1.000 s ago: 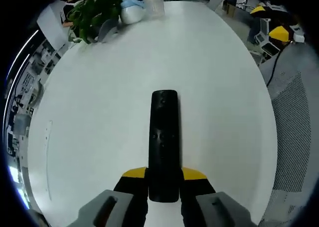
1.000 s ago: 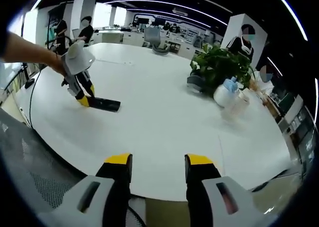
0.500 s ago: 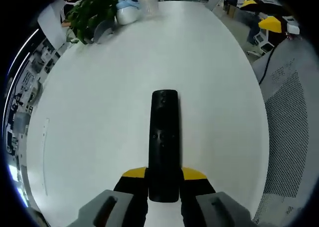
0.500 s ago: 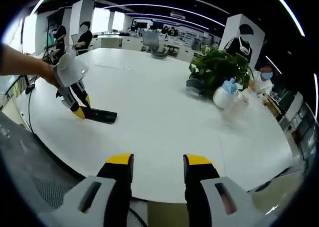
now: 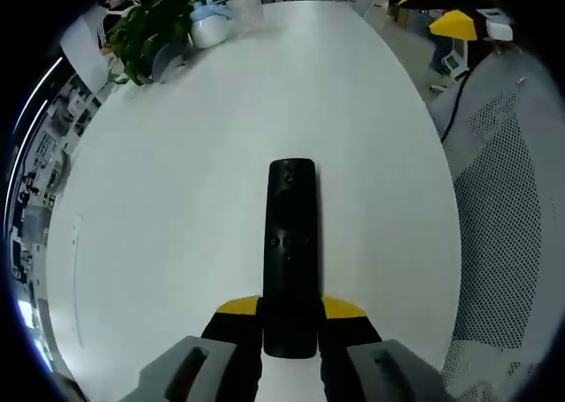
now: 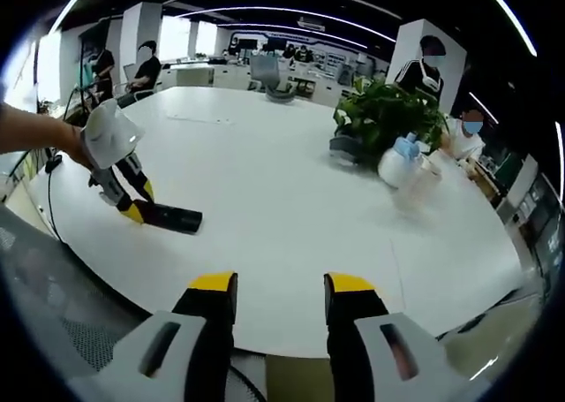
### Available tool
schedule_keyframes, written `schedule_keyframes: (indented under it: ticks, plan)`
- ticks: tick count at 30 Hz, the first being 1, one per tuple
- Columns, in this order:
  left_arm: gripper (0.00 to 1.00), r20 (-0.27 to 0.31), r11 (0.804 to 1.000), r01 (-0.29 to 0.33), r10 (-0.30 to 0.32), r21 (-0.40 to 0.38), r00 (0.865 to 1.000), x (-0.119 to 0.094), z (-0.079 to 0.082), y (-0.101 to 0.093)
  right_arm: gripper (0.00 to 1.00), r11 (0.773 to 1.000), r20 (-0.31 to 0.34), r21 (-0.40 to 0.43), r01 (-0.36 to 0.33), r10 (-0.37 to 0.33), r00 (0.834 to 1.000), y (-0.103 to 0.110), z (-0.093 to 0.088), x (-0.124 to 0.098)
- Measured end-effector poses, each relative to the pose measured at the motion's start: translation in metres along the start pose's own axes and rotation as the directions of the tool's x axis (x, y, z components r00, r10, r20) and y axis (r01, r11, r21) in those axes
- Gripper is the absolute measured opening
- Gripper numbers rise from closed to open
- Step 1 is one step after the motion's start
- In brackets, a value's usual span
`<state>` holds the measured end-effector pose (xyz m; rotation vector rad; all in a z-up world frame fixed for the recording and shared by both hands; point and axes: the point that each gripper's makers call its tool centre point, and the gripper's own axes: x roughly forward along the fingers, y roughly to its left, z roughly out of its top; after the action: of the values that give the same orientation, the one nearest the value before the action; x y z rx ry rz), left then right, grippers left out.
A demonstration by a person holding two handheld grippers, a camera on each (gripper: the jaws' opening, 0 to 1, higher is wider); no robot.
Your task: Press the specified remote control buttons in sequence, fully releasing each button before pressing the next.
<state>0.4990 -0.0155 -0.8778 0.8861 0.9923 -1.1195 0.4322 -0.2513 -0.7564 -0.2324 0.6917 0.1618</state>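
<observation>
In the left gripper view, my left gripper (image 5: 290, 315) is clamped on the near end of the remote (image 5: 290, 243). The remote is long, thin, black and smooth, with small buttons (image 5: 284, 240) near its middle. It sticks straight out from my jaws over the table (image 5: 177, 172). I cannot tell if it lies on the table or is held just above it. The table is big, white and smooth with a round edge. Far past the remote, at the table's other end, is a leafy green plant (image 5: 146, 31) with a white jug (image 5: 210, 26) just beside it. To the side of the remote, off the table, is a gray mesh chair (image 5: 499, 225).

In the right gripper view, my right gripper (image 6: 278, 298) has its 2 yellow-tipped jaws spread apart with nothing between them. It is well apart from the remote (image 6: 169, 216), near the table's (image 6: 291, 190) front edge. The left gripper (image 6: 132, 209) holds 1 end of the remote, with a hand (image 6: 75, 146) behind it. The plant (image 6: 384, 115) is far across the table from the remote.

I think no button is being pressed now. I still need to bring my right gripper over and press the buttons 1 by 1.
</observation>
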Motion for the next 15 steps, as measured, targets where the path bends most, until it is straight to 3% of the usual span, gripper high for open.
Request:
schedule_keyframes:
  ticks: [15]
  plan:
    - [0.23, -0.004, 1.000, 0.008, -0.008, 0.028, 1.000, -0.005, -0.004, -0.033, 0.38, 1.000, -0.012, -0.004, -0.011, 0.011, 1.000, 0.003, -0.001, 0.000]
